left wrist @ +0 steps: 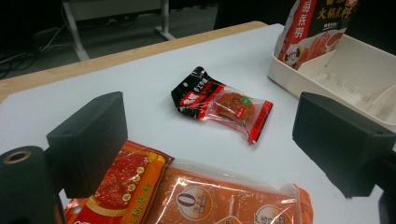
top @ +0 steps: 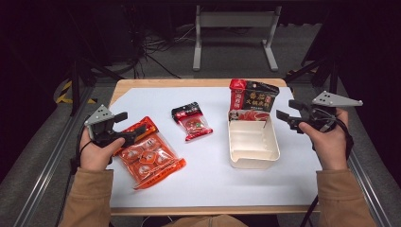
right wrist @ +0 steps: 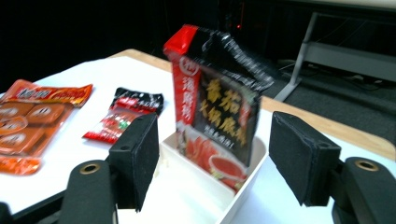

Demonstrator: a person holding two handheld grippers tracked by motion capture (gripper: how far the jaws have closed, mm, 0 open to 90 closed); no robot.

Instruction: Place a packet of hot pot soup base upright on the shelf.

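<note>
Jaws wide and empty on both grippers, left gripper (top: pixel 124 126) over the orange packet (top: pixel 149 156) left of the cream tray (top: pixel 253 163), likely best pinched by its edge.

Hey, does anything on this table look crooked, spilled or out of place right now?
Nothing spilled or torn. The black-and-red pouch stands propped in the cream tray's far end, its top crumpled and leaning. The other two packets lie flat.
</note>
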